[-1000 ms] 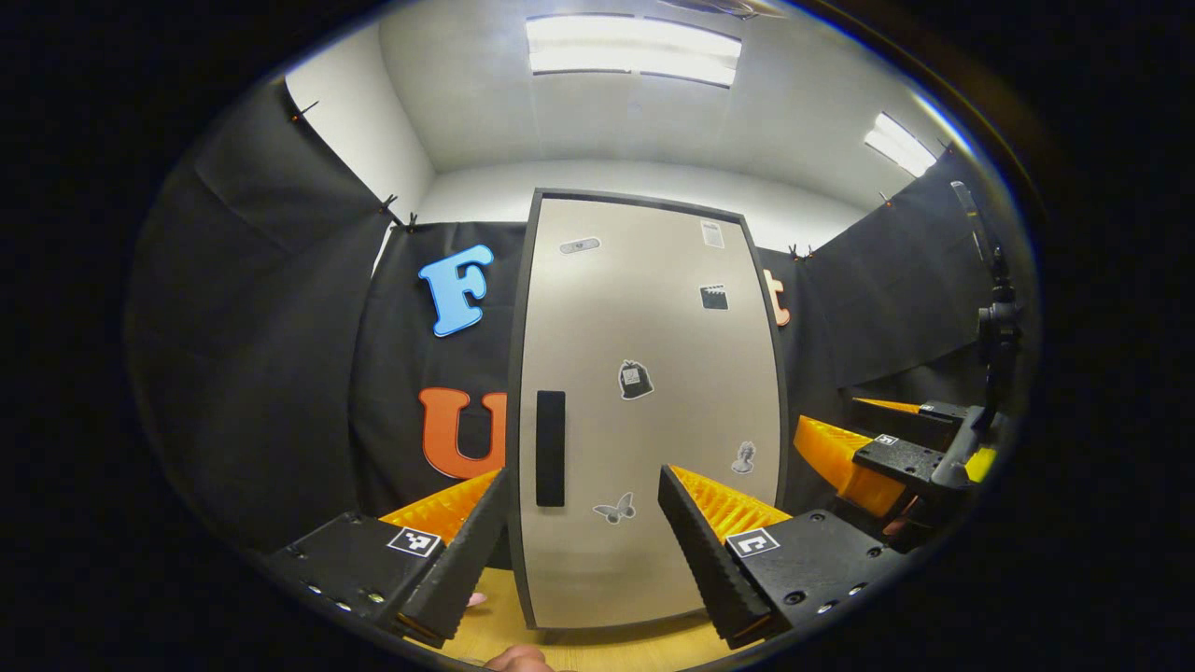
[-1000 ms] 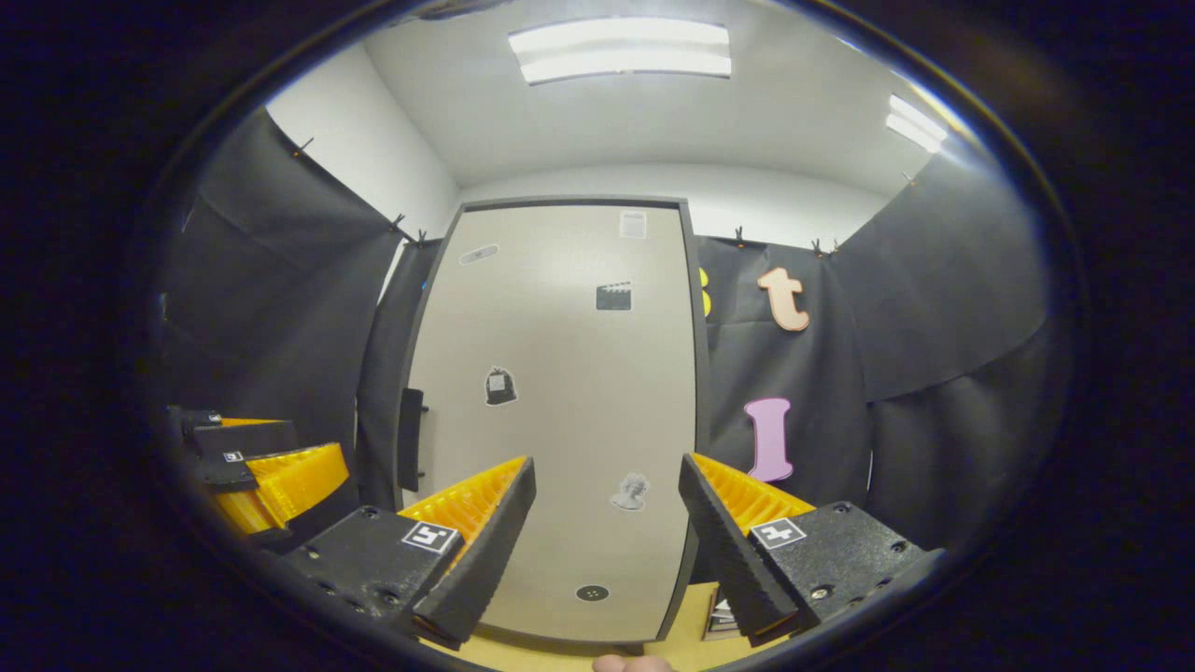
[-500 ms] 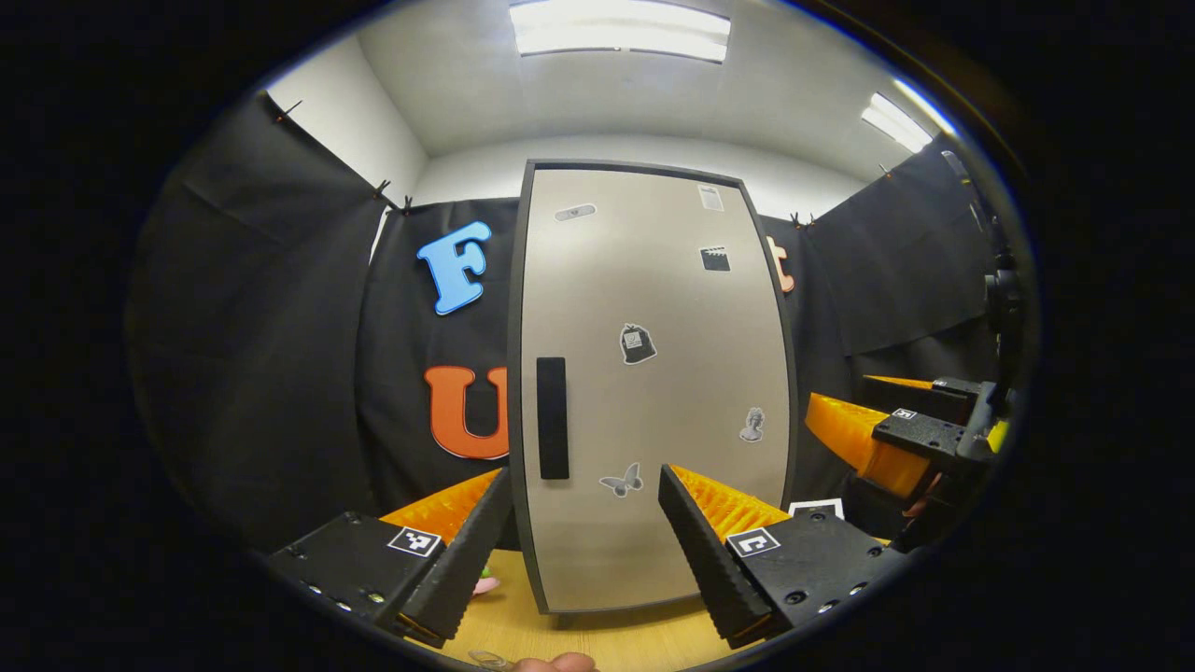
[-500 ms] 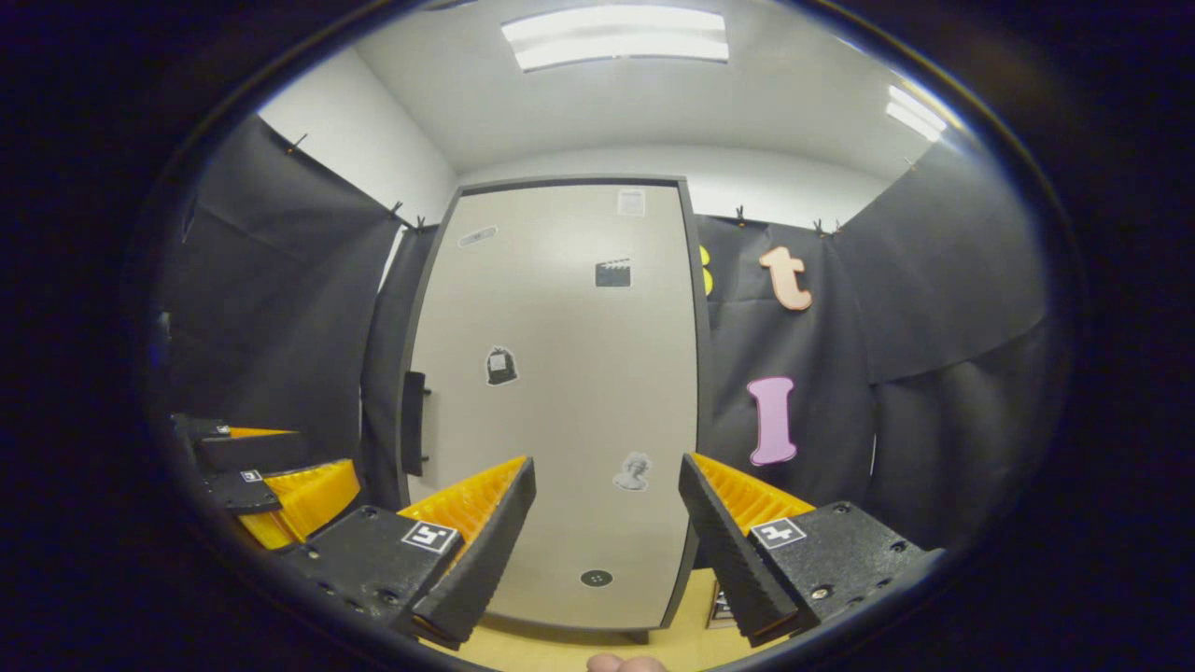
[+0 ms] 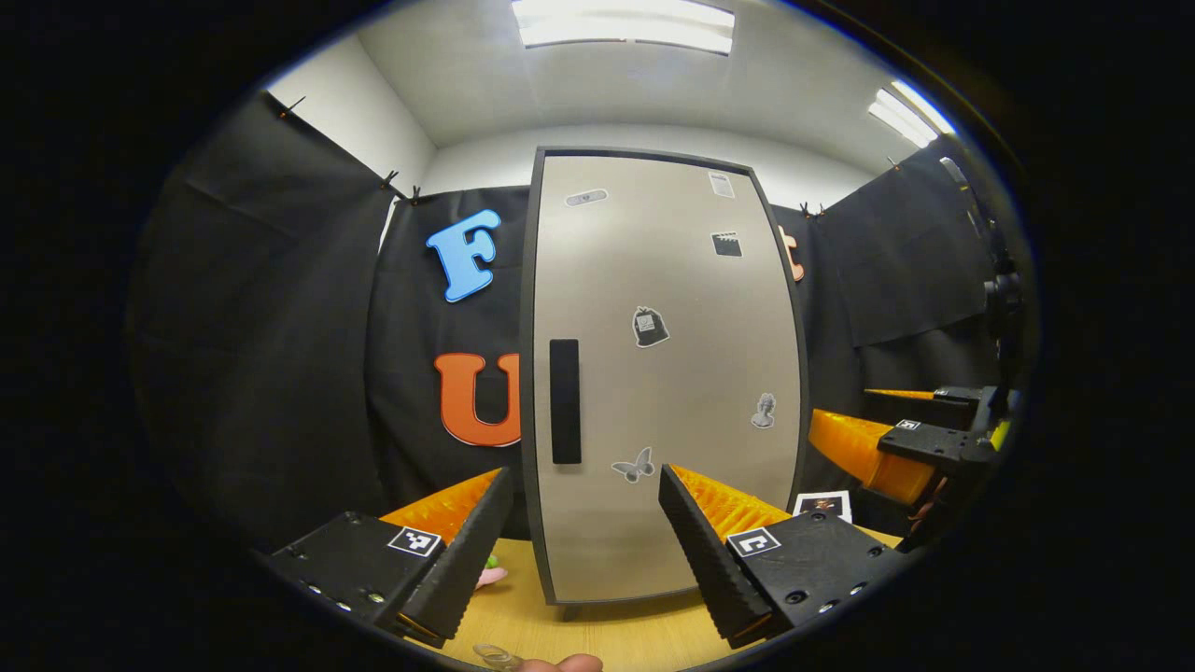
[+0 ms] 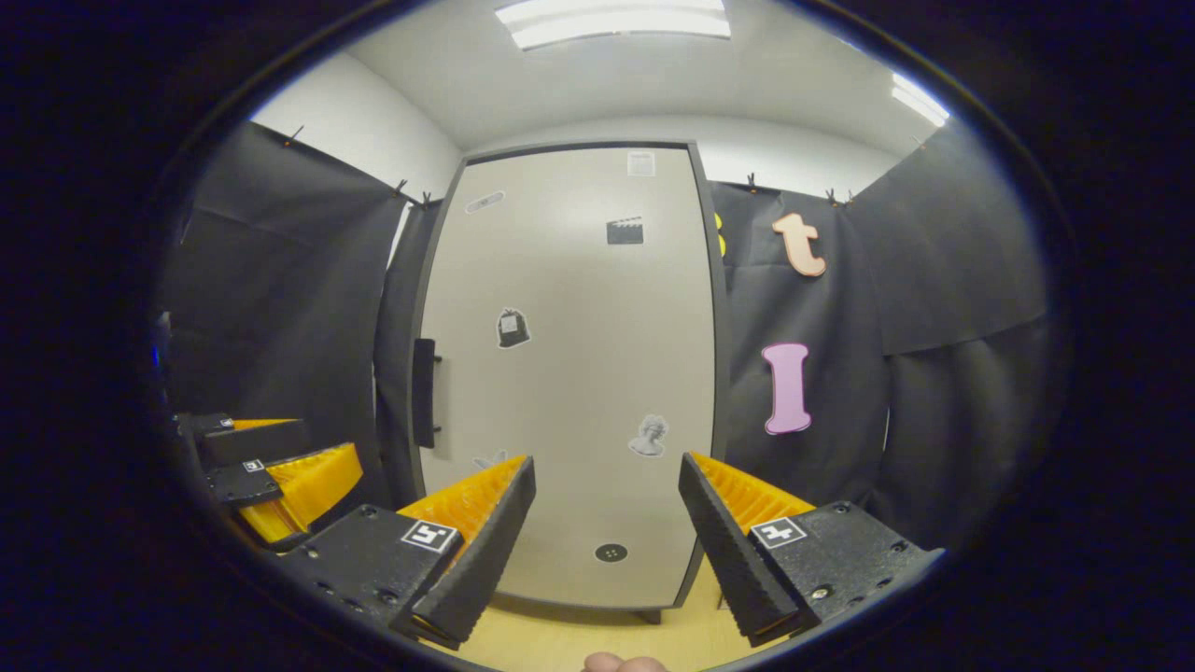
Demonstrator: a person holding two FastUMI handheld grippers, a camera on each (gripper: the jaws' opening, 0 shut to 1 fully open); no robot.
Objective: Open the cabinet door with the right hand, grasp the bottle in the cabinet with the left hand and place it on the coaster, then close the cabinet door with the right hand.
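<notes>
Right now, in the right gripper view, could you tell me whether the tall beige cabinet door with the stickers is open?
No, the tall beige cabinet door sits flush in its dark frame, and the open right gripper is short of its black handle.

At centre frame stands the cabinet (image 5: 667, 373), its door shut, stickers scattered across it and a dark handle (image 5: 565, 401) along its left edge. The left gripper (image 5: 585, 504) sits at the bottom, fingers spread wide, nothing between them. The right gripper (image 5: 896, 439) shows at the right edge. Wooden table (image 5: 597, 630) lies below.
</notes>
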